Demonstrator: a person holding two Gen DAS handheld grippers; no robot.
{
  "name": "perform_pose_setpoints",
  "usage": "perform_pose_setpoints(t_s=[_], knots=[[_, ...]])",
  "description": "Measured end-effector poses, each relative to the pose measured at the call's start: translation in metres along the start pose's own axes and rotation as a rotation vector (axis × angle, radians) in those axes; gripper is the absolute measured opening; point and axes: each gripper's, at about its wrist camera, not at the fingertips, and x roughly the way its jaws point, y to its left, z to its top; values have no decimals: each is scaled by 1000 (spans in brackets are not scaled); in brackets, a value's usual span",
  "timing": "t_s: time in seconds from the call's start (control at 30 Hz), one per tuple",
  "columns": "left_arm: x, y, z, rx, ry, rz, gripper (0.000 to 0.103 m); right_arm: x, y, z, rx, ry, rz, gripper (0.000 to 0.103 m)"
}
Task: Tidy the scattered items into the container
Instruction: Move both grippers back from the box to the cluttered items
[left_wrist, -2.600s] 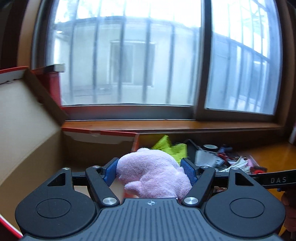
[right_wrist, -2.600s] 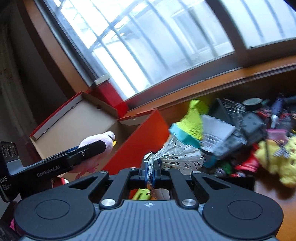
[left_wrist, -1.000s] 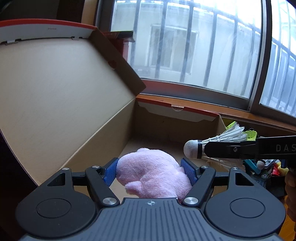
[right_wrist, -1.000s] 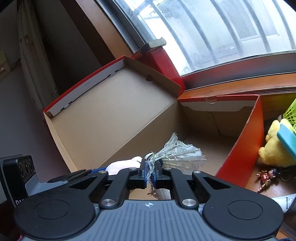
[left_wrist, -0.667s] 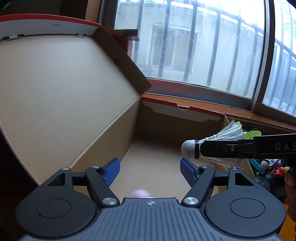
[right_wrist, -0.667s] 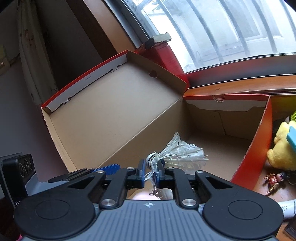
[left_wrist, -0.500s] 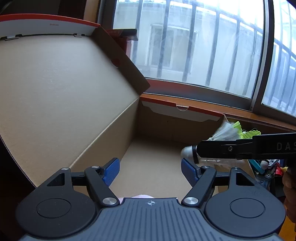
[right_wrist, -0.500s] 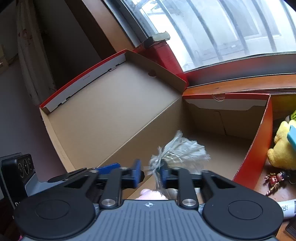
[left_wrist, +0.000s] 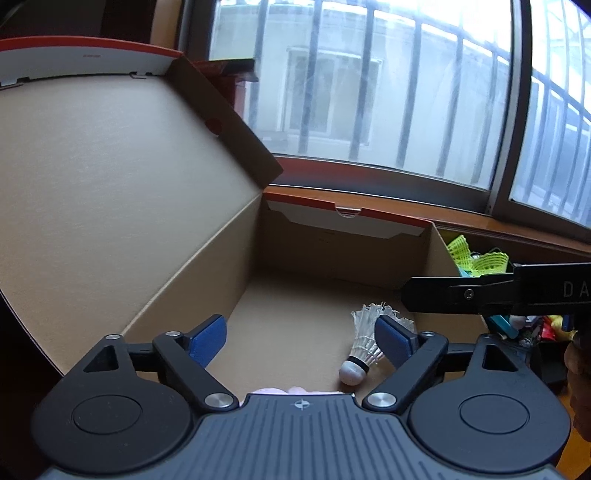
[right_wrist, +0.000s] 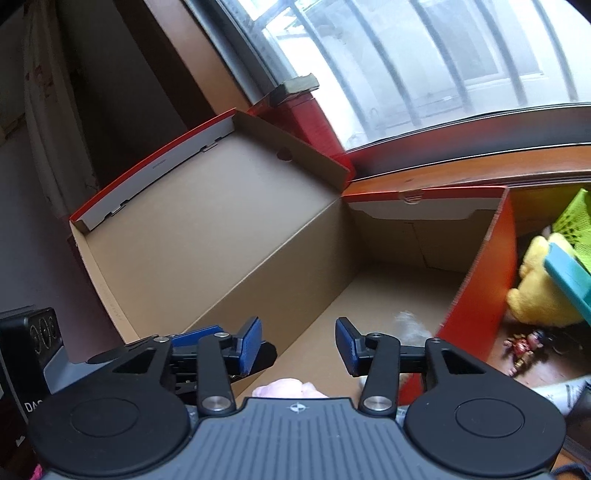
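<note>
Window light falls on a cardboard box (left_wrist: 155, 236). Both grippers, left (left_wrist: 301, 334) and right (right_wrist: 298, 345), held toys a second ago; now their jaws are opening, empty. Pink plush (right_wrist: 291, 389) and shuttlecock (left_wrist: 360, 356) lie inside the box.

A shuttlecock (left_wrist: 364, 350) lies in the box (left_wrist: 192, 273), at its 4 o'clock corner. The plush toy (left_wrist: 273, 390) sits at 6 o'clock. Loose items (left_wrist: 476, 258) lie outside at 3 o'clock.

Domestic room, window side.
Barred window (left_wrist: 369, 92) above wooden sill (left_wrist: 461, 218); plush toy (right_wrist: 535, 295) beside cardboard box (right_wrist: 406, 258).
</note>
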Motion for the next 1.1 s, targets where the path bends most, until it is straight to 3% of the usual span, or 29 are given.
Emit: perform_pose_setpoints(t_s=[0.27, 0.33, 0.53, 0.77, 1.1], knots=[[-3, -22, 0, 84, -18, -50, 99, -35, -12, -16, 40, -70, -71, 54], [-2, -32, 2, 115, -22, -67, 101, -48, -14, -20, 44, -98, -91, 60], [-5, -67, 5, 182, -37, -96, 103, -88, -22, -38, 27, -171, -204, 66], [-11, -107, 5, 227, -32, -123, 103, -126, -57, -62, 91, -185, -323, 75], [-11, -158, 3, 272, -21, -200, 103, -159, -116, -88, 225, -177, -488, 77]])
